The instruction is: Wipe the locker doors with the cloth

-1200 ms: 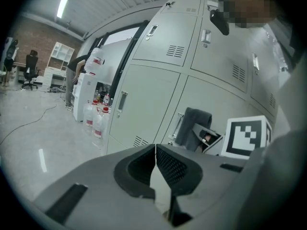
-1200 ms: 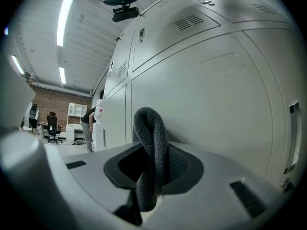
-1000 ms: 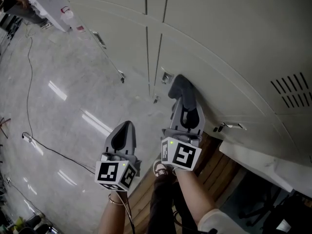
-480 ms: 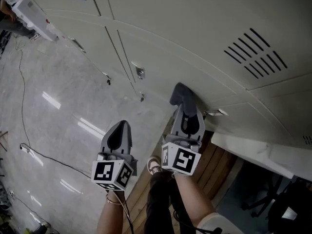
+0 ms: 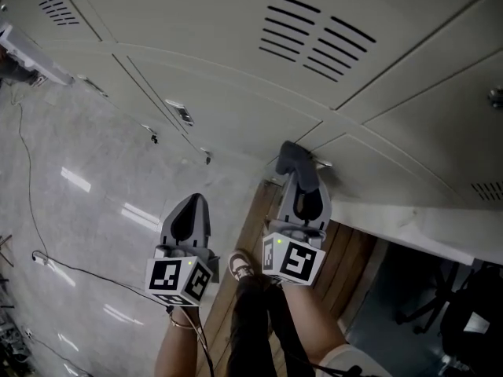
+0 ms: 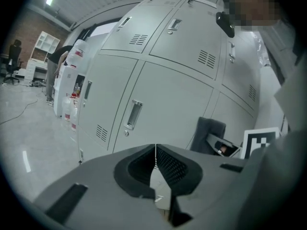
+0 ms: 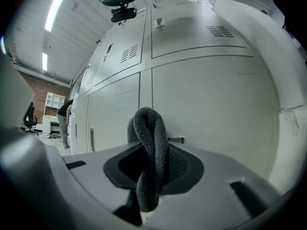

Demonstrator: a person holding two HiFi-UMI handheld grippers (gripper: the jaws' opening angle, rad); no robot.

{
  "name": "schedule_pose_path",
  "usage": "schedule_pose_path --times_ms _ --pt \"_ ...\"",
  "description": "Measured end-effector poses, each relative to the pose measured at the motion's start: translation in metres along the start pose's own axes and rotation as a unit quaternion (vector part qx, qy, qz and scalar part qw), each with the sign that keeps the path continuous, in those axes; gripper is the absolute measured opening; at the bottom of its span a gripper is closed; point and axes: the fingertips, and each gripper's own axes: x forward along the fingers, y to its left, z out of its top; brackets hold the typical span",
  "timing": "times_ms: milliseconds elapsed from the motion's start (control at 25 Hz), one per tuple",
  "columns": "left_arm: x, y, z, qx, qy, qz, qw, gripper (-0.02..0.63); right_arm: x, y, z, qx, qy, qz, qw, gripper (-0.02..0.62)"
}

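A bank of pale grey locker doors (image 5: 236, 93) fills the head view, with louvred vents and small handles. My right gripper (image 5: 292, 163) is shut on a folded dark grey cloth (image 5: 295, 155), and the cloth's tip presses against a lower locker door (image 7: 211, 109) close to a handle (image 7: 176, 139). The cloth (image 7: 149, 152) bulges out between the jaws in the right gripper view. My left gripper (image 5: 191, 205) hangs lower left, away from the lockers, its jaws shut with nothing between them (image 6: 155, 158). It faces locker doors (image 6: 158, 104) from a short distance.
A wooden bench (image 5: 342, 261) stands under the lockers by my legs. Polished grey floor (image 5: 71, 210) lies at the left with a black cable (image 5: 47, 234) across it. A white ledge (image 5: 440, 234) juts out at the right. A person (image 6: 57, 75) stands by white shelves far left.
The head view has swung right along the locker row. The right gripper and cloth have slid along the door, from beside a latch plate to a handle farther right. The left gripper stays low.
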Motion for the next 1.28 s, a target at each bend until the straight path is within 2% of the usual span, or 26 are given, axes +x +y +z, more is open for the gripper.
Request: schedule_pose_path --times_ms 480,1280 --pt "0.008 -0.05 -0.018 0.007 0.014 -0.037 0.9992 0.011 -0.024 -0.059 -0.001 -0.001 0.002 -0.041 0.999 0.078" --pt "0.03 -0.104 -0.037 0.021 0.034 -0.082 0.9959 0.011 -0.054 -0.134 -0.008 0.008 0.005 -0.11 0.994 0.08"
